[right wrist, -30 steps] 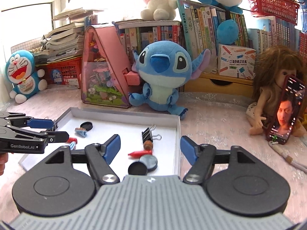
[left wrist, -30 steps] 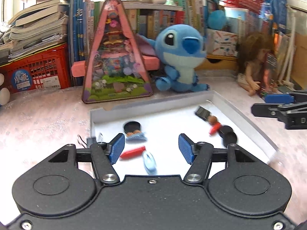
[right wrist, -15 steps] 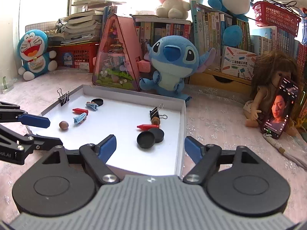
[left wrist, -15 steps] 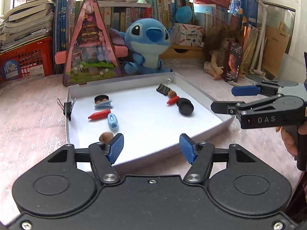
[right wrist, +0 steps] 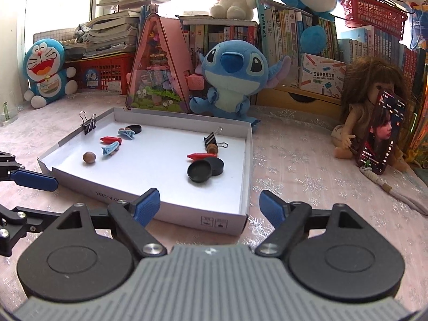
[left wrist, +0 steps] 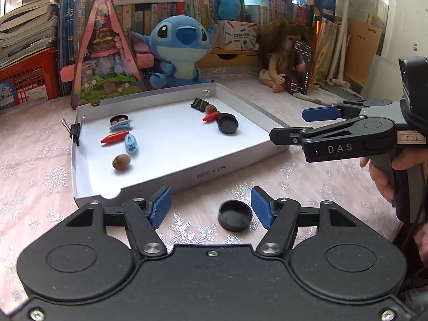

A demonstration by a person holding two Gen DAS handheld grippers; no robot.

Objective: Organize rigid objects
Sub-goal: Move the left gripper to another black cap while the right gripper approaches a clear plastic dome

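A shallow white box tray sits on the pink snowflake tablecloth, and I count the small things in it: 2 red crayon-like pieces, one on the left and one on the right; 2 pale blue hair clips close together on the left; 2 brown nuts, one alone near the front left and one at the back right beside a black binder clip; and 3 black round caps, 2 overlapping on the right and 1 at the back left. A 2nd binder clip is clamped upright on the tray's left wall. A 4th black cap lies outside the tray on the cloth, right between the blue pads of the left gripper, whose jaws stand apart and do not touch it. The right gripper hovers just off the tray's near right corner; its jaws have just been opening wider and nothing is between them, and a hand holds its handle. Behind stand 1 blue plush, 1 pink triangular toy house, 1 doll propping a phone, and 1 Doraemon plush
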